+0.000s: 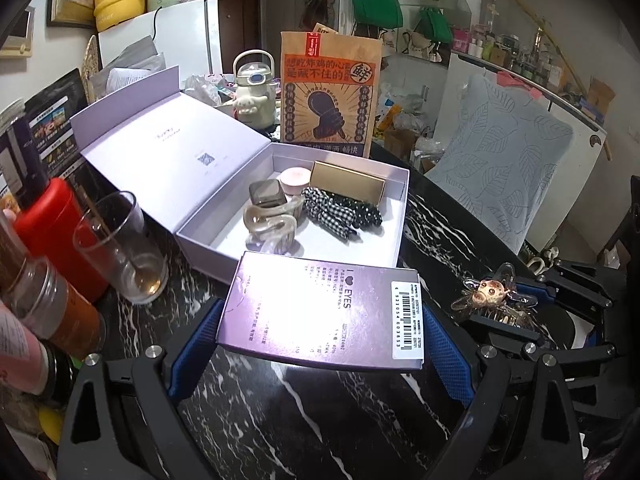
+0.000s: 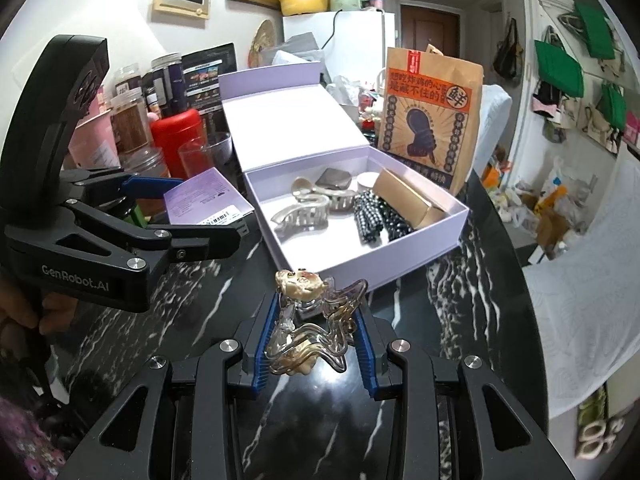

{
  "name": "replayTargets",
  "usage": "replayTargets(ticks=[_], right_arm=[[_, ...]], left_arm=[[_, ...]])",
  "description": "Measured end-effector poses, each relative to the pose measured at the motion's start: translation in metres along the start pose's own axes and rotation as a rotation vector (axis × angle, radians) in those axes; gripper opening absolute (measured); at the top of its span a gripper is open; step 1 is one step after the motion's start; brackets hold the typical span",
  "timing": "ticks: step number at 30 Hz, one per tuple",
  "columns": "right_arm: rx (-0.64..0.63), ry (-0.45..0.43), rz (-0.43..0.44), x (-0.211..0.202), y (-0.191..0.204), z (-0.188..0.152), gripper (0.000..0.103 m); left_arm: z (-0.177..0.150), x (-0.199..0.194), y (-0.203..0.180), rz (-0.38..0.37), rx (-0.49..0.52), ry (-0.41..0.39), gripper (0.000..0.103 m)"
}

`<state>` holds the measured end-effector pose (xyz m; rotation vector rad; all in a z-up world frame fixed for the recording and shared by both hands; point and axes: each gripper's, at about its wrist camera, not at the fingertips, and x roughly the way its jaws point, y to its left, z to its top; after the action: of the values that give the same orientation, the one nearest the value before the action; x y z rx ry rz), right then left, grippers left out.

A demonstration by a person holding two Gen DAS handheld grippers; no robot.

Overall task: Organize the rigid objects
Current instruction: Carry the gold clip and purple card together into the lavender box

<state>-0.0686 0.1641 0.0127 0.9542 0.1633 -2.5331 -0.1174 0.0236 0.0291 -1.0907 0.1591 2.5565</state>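
Two hand-held grippers reach over a black marble-patterned table (image 1: 304, 408) toward an open lilac cardboard box (image 1: 394, 236) with its hinged lid laid back. The left hand-held gripper (image 1: 320, 332) grips a flat purple printed carton with a white barcode label (image 1: 320, 312), its blue-padded jaws spread wide and pressing on the carton's two side edges; the carton sits just in front of the box's near wall. The right hand-held gripper (image 2: 314, 344) is closed on a clear, wavy plastic hair claw topped with a small cream-coloured figure (image 2: 310, 320), held between its blue pads above the table, near the box's front corner. Inside the box lie a translucent beige hair claw (image 1: 270, 224), a second pale claw just beside it, a dark square compact (image 1: 266, 194), a round pale pink jar (image 1: 295, 181), a gold rectangular case (image 1: 347, 182) against the far wall, and black-and-white checked fabric scrunchies (image 1: 340, 210). Behind the box stands a brown paper bag printed in orange and black (image 1: 330, 92). To the left of the box stand a clear drinking glass (image 1: 120, 248) and a red cylindrical canister (image 1: 52, 232).
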Motion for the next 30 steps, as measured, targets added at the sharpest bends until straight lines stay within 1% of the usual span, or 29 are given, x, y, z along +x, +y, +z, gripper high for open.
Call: replayTargets(ticks=[10,13,20,30], right_arm=[[-0.008,-0.008,-0.004,0.008,-0.013,0.02,0.035],[-0.018,-0.013,0.002,0.011,-0.017,0.029,0.035],[-0.057,-0.035,-0.015,0.017,-0.027,0.051,0.035],[-0.091,-0.057,-0.019,0.027,-0.039,0.078,0.035]], left_arm=[[0.025,0.006,0.005,0.005,0.002,-0.025,0.096],[0.032,0.006,0.01,0.022,0.0,-0.034,0.096],[0.049,0.009,0.022,0.063,-0.008,-0.056,0.096],[0.07,0.02,0.027,0.079,0.001,-0.069,0.096]])
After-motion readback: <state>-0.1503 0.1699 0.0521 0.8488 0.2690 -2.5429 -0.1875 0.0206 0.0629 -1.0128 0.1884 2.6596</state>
